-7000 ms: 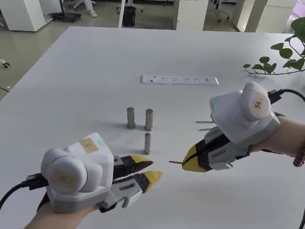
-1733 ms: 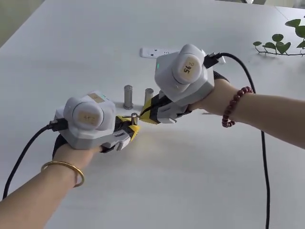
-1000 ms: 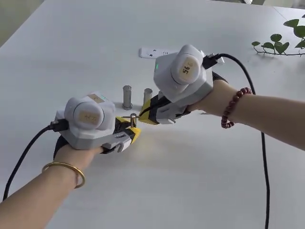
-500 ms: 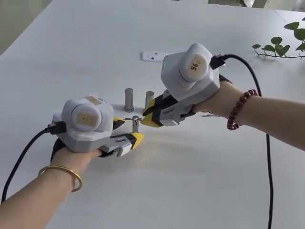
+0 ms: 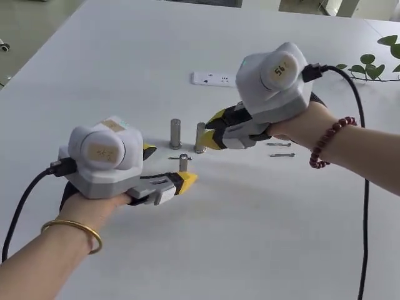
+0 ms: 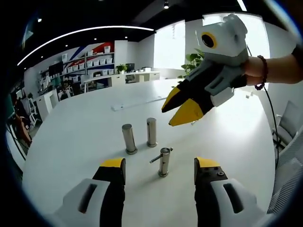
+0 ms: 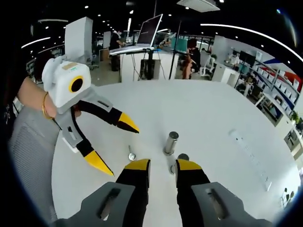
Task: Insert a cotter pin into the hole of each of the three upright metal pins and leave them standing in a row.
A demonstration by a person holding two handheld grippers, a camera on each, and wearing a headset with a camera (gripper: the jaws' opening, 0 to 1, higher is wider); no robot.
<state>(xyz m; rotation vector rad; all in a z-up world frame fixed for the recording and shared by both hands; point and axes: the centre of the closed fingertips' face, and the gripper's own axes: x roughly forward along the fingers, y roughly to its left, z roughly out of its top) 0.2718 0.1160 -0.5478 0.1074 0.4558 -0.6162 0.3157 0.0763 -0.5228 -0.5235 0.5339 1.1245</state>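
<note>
The left gripper (image 5: 170, 164), jaws spread wide, flanks the short upright grey metal pin (image 5: 183, 163) on the white table (image 5: 250, 219), a thin cotter pin (image 5: 177, 157) through its head, while the right gripper (image 5: 211, 130), jaws narrowly parted, hovers just beside two matching upright pins (image 5: 175, 134) behind.

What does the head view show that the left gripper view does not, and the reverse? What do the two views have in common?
Head view: two loose cotter pins lying on the table beside the right gripper, and the whole body of the left gripper. Left gripper view: the shelves and ceiling lights of the room behind the table. Both: three upright metal pins, the nearest one carrying a cotter pin, and the right gripper close to them.
</note>
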